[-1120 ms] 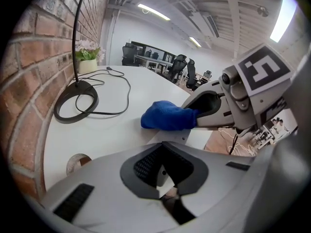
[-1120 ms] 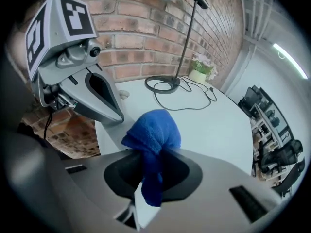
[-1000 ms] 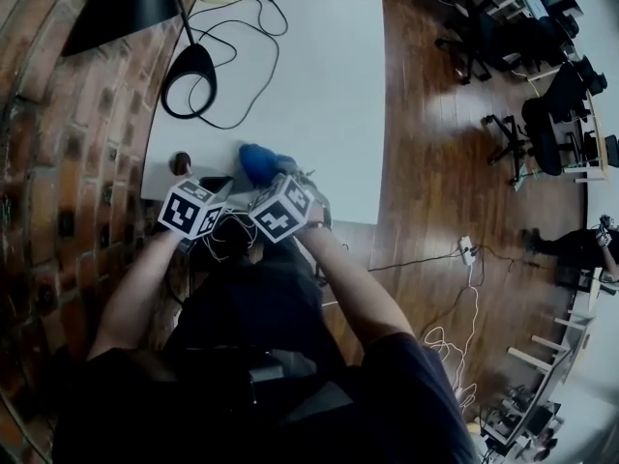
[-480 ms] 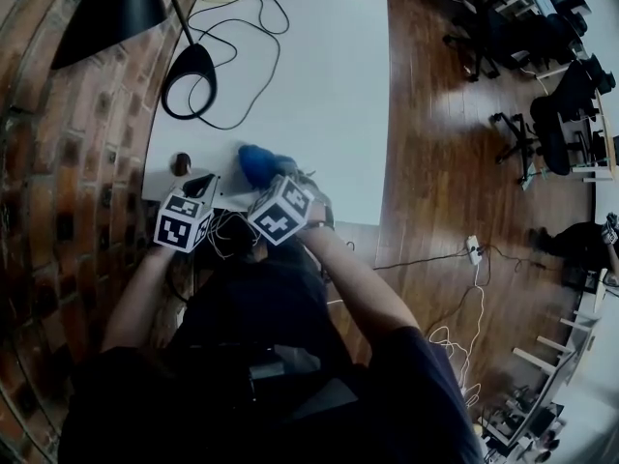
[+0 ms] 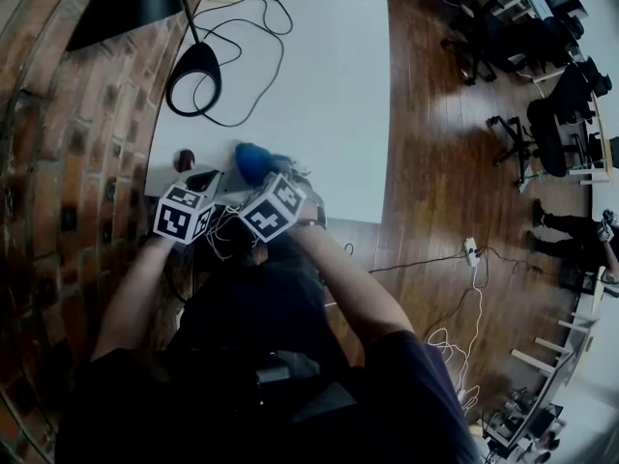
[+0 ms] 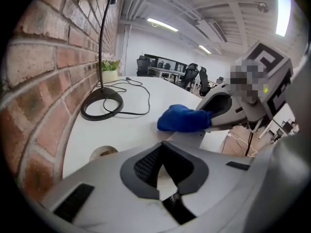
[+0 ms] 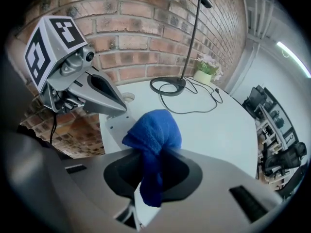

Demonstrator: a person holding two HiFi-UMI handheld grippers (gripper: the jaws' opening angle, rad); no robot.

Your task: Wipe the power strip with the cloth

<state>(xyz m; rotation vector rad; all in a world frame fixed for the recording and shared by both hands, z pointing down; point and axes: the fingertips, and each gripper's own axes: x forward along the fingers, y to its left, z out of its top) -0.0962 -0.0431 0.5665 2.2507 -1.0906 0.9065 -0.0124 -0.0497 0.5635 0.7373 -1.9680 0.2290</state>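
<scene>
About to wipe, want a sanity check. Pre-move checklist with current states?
1. Grip on blue cloth: ok, pinched in the right gripper.
2. Sight of power strip: ok, white, at the table's near edge by the brick wall.
3. Cloth touching strip: cannot tell. It bunches over the strip; contact is hidden.
4. Hold by left gripper: cannot tell. Jaws together, tip over the strip's end; touch unclear.
5. Path clear of lamp base: ok, it sits farther back on the table.
</scene>
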